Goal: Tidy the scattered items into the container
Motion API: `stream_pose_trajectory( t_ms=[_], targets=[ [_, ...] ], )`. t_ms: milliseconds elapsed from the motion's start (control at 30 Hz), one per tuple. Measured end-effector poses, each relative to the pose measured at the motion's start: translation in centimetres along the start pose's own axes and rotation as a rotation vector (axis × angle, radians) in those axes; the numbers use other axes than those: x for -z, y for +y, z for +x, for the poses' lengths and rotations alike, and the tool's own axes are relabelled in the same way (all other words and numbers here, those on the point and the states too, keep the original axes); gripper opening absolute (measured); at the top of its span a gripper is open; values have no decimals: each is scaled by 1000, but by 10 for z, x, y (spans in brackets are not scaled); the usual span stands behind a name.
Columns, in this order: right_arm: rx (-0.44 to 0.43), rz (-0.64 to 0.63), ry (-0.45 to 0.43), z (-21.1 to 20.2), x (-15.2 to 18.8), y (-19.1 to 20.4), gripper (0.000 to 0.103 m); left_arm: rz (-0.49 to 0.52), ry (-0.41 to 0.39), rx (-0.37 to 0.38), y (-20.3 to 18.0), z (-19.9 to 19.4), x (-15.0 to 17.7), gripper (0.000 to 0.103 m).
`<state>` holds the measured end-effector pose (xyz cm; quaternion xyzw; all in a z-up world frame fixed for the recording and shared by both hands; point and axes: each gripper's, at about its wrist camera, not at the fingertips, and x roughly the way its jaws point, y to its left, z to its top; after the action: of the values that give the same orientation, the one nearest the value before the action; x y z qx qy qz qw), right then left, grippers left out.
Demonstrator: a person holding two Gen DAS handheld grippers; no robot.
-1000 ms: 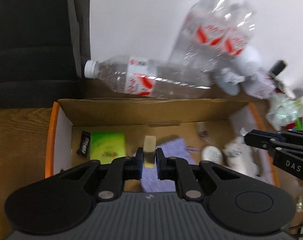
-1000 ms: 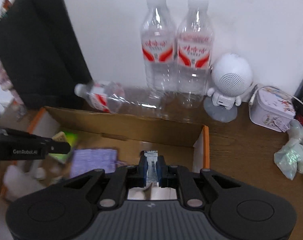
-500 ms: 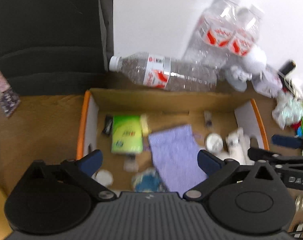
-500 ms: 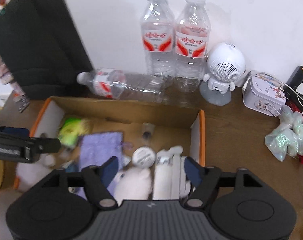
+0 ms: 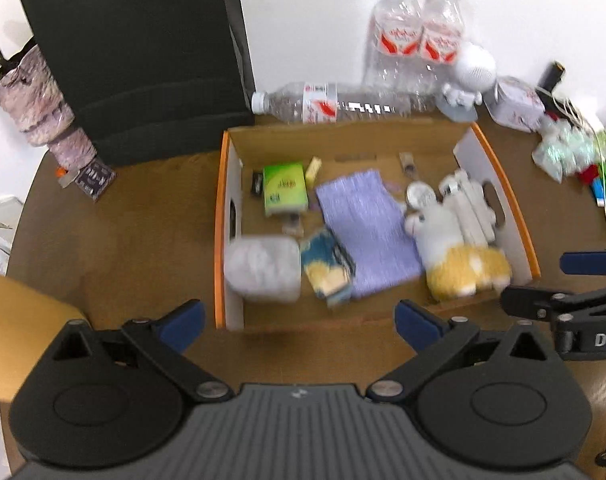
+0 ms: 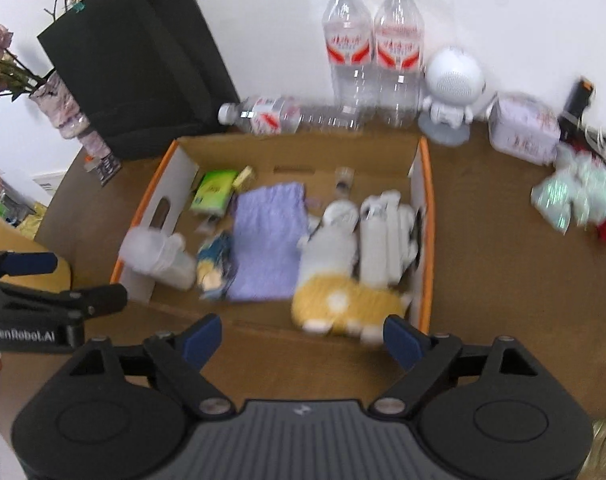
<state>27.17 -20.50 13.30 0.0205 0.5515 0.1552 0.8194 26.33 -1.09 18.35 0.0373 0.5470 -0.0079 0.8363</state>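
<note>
An open cardboard box with orange rims (image 5: 221, 216) (image 6: 426, 208) stands on the brown table. It holds a purple cloth (image 5: 365, 226) (image 6: 267, 240), a green packet (image 5: 284, 188) (image 6: 214, 191), a white and yellow plush toy (image 5: 455, 256) (image 6: 339, 280), a clear plastic tub (image 5: 263, 268) (image 6: 155, 256), a small yellow block (image 5: 313, 168) and white tubes (image 5: 471, 204). My left gripper (image 5: 299, 326) is open and empty, above the box's near edge. My right gripper (image 6: 303, 340) is open and empty, also at the near edge.
Two upright water bottles (image 6: 373, 52) and one lying bottle (image 6: 287, 114) stand behind the box by the wall. A white round speaker figure (image 6: 451, 92), a small tin (image 6: 523, 128) and crumpled bags (image 6: 575, 196) are to the right. A black bag (image 5: 143, 56) and vase (image 5: 39, 100) are left.
Both grippers opened, dropping the small yellow block and the silver packet into the box, then pulled back and up so the whole box shows.
</note>
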Motion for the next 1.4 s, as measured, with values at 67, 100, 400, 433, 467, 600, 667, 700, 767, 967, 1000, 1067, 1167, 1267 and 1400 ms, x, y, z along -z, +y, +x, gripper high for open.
stream_pose_trajectory(
  t_ms=[67,100,400,433,467,600,667,700,767,967,1000,1067,1167,1267,1400],
  targets=[
    [3,2,12,1,11,4,88,-6,7,-1,-1,-3,12,103],
    [4,0,14,1,17,7,88,-10,6,-1,-2,-6,18,103],
    [14,-19,-35,-13,58,19,88,-26,-29,10,-5,-22,60,103],
    [18,-21,-39,-15,60,20,88,-23,-35,9,-6,-24,63,103],
    [19,-22,-46,-17,63,20,88,-21,-45,9,-7,-27,67,103],
    [12,-33,-127,-31,80,23,88,-30,-120,19,-7,-40,87,103],
    [8,-43,-186,-38,94,25,89,-37,-179,13,-10,-49,101,103],
    [10,-50,-234,-42,103,25,89,-42,-219,9,-12,-54,108,103],
    [25,-72,-320,-49,121,29,90,-50,-316,-5,-15,-64,127,103],
    [106,-119,-557,-52,199,30,99,-63,-551,-32,-23,-70,206,103],
    [111,-119,-586,-48,216,29,102,-58,-571,-9,-23,-62,224,103],
    [118,-124,-630,-38,251,25,103,-44,-558,21,-26,-40,255,103],
    [136,-142,-623,-17,291,24,103,-17,-482,29,-35,0,290,103],
    [152,-138,-592,4,313,24,103,15,-431,16,-38,26,309,103],
    [156,-133,-542,28,319,26,103,-3,-402,-5,-33,45,310,103]
  ],
)
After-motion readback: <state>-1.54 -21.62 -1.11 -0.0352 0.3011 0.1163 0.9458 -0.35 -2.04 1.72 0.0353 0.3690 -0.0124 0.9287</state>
